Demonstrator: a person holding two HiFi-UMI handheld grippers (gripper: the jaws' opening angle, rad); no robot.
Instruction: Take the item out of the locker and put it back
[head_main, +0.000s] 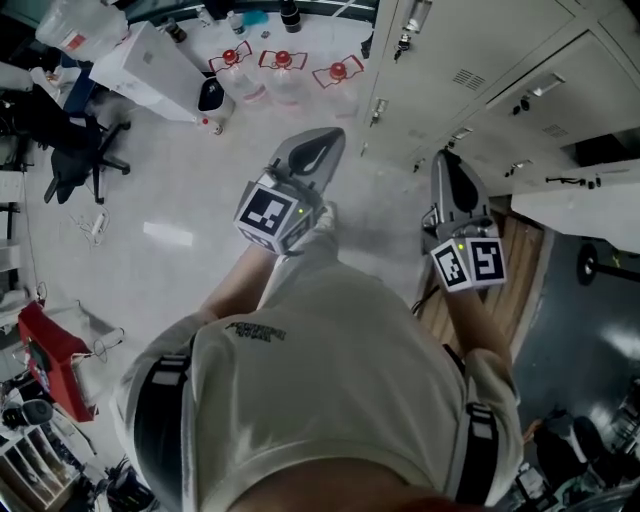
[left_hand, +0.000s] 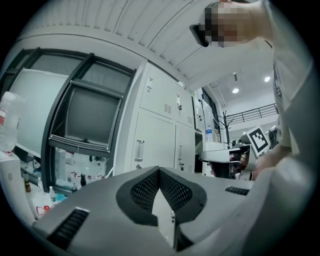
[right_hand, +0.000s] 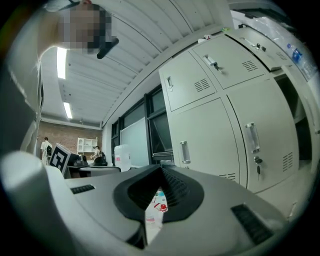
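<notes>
Grippers both empty: left gripper (left_hand: 159, 172) has its jaws together with nothing between them, right gripper (right_hand: 161, 172) likewise. Both are held level, facing the bank of grey lockers (right_hand: 215, 125). Doors straight ahead are shut; the item is not visible, presumably behind one of them. Step in hand, as judged: approach and open a door. To do it well, square up to the chosen door, part one gripper's jaws before reaching the handle (right_hand: 252, 137), pull along the hinge arc, and keep the other gripper free for the item.
</notes>
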